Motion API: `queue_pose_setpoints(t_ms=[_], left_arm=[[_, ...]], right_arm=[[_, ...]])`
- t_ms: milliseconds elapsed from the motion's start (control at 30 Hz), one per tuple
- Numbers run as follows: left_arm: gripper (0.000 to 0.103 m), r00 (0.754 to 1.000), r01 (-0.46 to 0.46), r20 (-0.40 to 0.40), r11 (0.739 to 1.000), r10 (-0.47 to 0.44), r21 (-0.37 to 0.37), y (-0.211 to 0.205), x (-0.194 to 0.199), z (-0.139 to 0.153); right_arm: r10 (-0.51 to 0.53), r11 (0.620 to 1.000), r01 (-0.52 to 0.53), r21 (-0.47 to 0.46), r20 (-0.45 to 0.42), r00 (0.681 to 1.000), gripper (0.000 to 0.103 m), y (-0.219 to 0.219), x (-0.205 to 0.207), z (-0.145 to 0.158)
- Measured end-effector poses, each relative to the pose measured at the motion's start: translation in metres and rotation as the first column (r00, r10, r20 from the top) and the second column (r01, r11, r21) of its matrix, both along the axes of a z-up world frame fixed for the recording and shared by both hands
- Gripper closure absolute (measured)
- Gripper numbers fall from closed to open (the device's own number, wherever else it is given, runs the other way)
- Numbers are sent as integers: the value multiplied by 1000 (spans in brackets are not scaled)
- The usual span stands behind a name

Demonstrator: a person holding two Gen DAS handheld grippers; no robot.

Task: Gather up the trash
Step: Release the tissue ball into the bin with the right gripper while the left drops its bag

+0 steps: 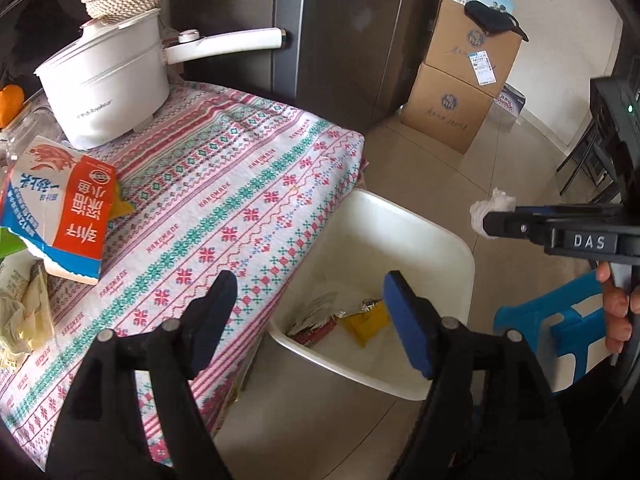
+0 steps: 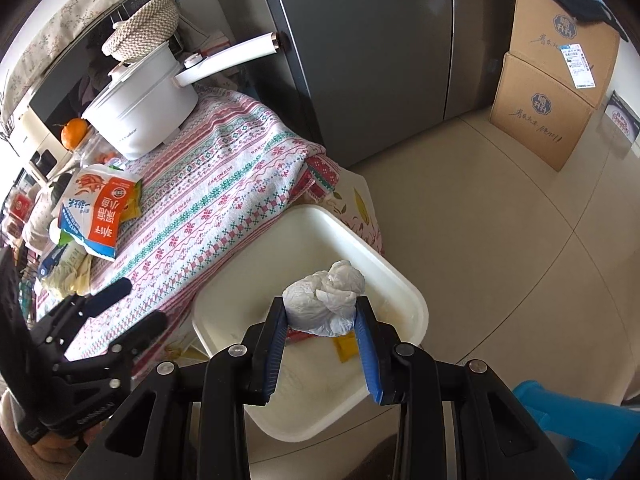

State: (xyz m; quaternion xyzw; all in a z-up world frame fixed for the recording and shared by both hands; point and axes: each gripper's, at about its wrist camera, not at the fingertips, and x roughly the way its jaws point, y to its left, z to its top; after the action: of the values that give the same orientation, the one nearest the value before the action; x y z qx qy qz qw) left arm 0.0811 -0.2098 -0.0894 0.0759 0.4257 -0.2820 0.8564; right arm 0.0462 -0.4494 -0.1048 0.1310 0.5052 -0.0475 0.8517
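White crumpled tissue wad (image 2: 326, 298) clamped between right gripper (image 2: 322, 320) pads, held above white bin (image 2: 408, 300) beside patterned tablecloth (image 2: 208, 200). Left gripper (image 1: 308, 316) jaws wide apart, empty, near table edge. Wrappers (image 1: 360, 316) inside bin.

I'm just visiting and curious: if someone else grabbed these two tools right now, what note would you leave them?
Right gripper: shut on a crumpled white tissue, held over the white bin.
Left gripper: open, holding nothing, at the table edge.
Done: some wrappers already lie in the bin.
Left: drop the tissue; then the torn milk carton and crumpled paper on the patterned tablecloth.
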Motion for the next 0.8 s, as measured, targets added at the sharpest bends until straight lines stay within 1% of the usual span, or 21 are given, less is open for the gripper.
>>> queue_pose_setpoints(t_ms=[33, 100, 233, 367, 533, 667, 700, 767, 800], left_arm=[[20, 1000, -21, 6, 1000, 21, -5, 8, 1, 4], [19, 998, -58, 13, 998, 58, -7, 23, 2, 10], [13, 993, -115, 29, 993, 115, 0, 50, 5, 16], [7, 987, -158, 36, 987, 159, -26, 77, 5, 22], [5, 975, -218, 29, 975, 219, -36, 106, 6, 27], [4, 963, -264, 44, 963, 266, -46, 130, 5, 31], [4, 959, -278, 48, 959, 281, -46, 136, 5, 32], [3, 950, -305, 48, 951, 307, -48, 149, 6, 33], [3, 946, -318, 48, 947, 320, -49, 156, 7, 34]], right_arm=[[5, 1000, -5, -3, -10, 1000, 68, 2, 2, -3], [17, 1000, -17, -11, -33, 999, 68, 6, 6, -10], [43, 999, -45, -26, -68, 997, 68, 15, 12, -20], [56, 998, -60, -35, -92, 994, 68, 21, 17, -28], [55, 998, -59, -35, -100, 993, 67, 27, 22, -30], [49, 998, -52, -27, -97, 994, 65, 32, 25, -28], [47, 998, -49, -24, -97, 994, 63, 33, 26, -28], [42, 999, -44, -14, -98, 994, 51, 35, 28, -27], [38, 999, -39, -11, -95, 995, 41, 35, 28, -26]])
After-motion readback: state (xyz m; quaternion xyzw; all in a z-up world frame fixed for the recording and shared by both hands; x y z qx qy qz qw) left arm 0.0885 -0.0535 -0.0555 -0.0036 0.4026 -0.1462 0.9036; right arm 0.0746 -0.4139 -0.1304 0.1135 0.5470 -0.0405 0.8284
